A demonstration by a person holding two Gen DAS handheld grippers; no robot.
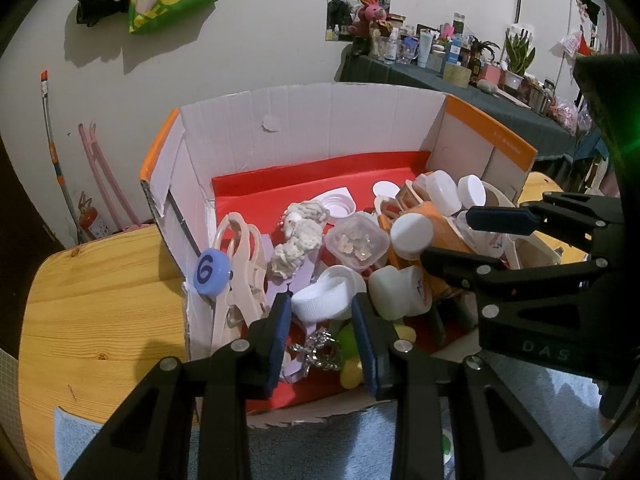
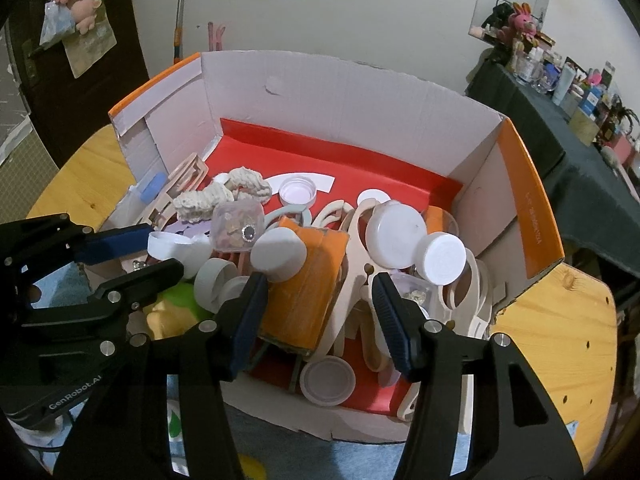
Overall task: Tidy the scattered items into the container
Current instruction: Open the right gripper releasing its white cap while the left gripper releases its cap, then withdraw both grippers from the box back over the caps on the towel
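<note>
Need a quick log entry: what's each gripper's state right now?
Left gripper: closed on the round white plastic cap.
Right gripper: open, holding nothing.

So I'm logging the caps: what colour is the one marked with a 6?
Light blue cap with a dark blue 6, clearest in the left wrist view.

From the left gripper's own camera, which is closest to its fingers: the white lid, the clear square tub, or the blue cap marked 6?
1. White lid, right between the left gripper fingertips.
2. Clear square tub, just beyond, toward the middle of the box.
3. Blue cap marked 6, off left against the wall.
</note>
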